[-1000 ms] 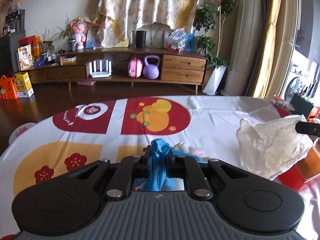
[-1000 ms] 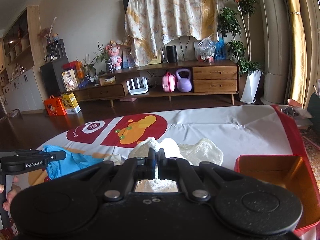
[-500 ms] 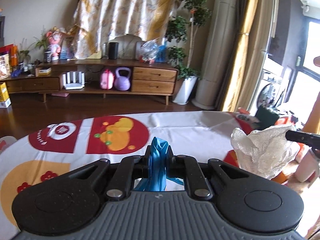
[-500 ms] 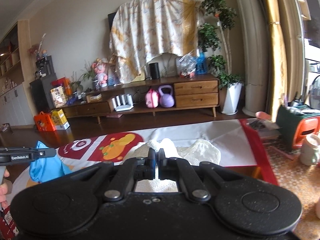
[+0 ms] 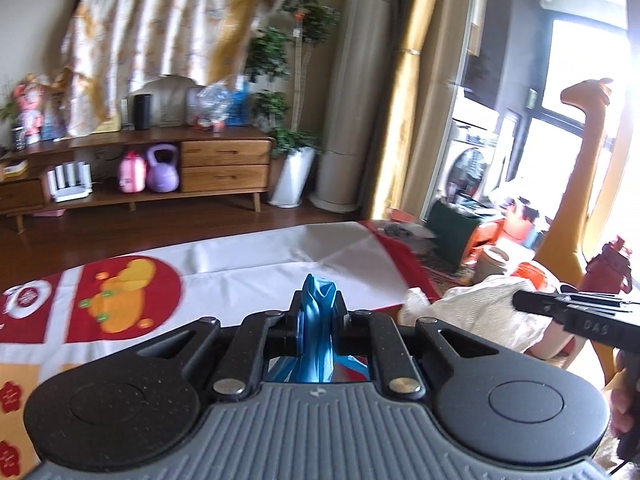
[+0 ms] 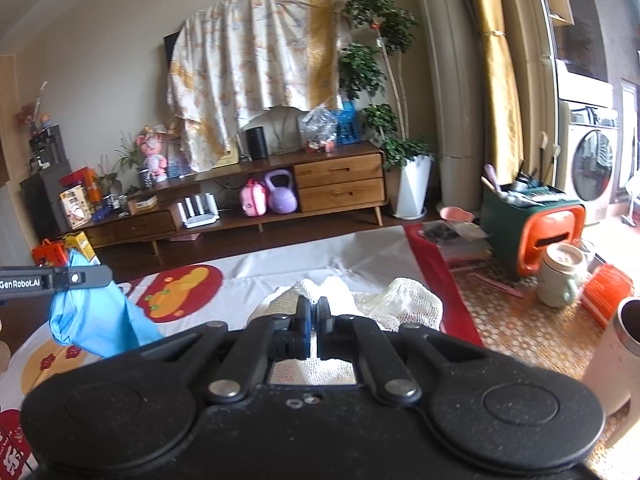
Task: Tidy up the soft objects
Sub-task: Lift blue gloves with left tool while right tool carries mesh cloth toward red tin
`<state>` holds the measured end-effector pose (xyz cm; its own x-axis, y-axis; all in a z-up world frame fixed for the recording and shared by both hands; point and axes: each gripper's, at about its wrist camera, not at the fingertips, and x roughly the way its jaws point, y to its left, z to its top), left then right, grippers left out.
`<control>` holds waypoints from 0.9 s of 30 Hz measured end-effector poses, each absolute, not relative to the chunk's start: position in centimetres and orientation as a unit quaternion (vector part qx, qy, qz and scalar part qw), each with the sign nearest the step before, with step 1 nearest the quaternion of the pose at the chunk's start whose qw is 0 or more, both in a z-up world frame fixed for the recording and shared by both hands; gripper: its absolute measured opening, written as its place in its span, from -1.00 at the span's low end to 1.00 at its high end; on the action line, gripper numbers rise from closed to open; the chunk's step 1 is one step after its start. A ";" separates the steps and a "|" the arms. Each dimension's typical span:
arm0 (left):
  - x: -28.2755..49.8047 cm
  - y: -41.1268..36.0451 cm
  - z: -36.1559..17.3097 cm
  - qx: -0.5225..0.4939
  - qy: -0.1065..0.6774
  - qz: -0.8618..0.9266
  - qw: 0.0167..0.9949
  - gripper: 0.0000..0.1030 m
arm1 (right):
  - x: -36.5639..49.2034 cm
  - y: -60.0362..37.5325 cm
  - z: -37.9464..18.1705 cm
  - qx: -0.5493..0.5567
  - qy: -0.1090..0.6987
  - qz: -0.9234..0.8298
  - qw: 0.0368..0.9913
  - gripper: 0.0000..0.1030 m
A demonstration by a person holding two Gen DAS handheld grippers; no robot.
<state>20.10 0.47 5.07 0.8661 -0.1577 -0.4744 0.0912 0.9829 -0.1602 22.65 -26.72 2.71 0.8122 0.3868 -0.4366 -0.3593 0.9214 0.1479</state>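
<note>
The left claw [image 5: 318, 312] grips a crumpled blue plastic bag [image 5: 317, 334]; the right claw [image 6: 313, 314] grips a cream mesh cloth [image 6: 404, 300]. Both hang loosely below the claws and may slip out.

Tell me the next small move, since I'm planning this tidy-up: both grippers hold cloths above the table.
Probably carry both on toward a drop spot: the left gripper is shut on the blue cloth, the right gripper on the white mesh cloth, and no container shows yet.

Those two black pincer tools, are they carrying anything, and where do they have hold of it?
Yes. The left gripper pinches a blue cloth by a bunched fold at its top; the right gripper pinches a white mesh cloth by its upper edge.
</note>
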 end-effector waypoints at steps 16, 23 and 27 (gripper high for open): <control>27.9 -10.7 2.7 -0.040 0.271 -0.145 0.951 -0.77 | 25.2 -31.8 -0.9 0.041 0.263 0.158 0.951 -0.96; 31.2 -13.7 0.0 -0.027 0.294 -0.151 0.943 -0.77 | 26.7 -31.7 -3.2 0.054 0.279 0.161 0.945 -0.96; 33.0 -14.6 -1.8 -0.020 0.315 -0.148 0.937 -0.77 | 28.0 -31.2 -4.7 0.060 0.285 0.168 0.942 -0.96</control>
<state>33.02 -14.64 -1.82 0.7578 -0.2906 -0.5843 0.2653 0.9552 -0.1311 28.02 -31.16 -4.71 0.7807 0.3514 -0.5167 -0.2829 0.9361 0.2091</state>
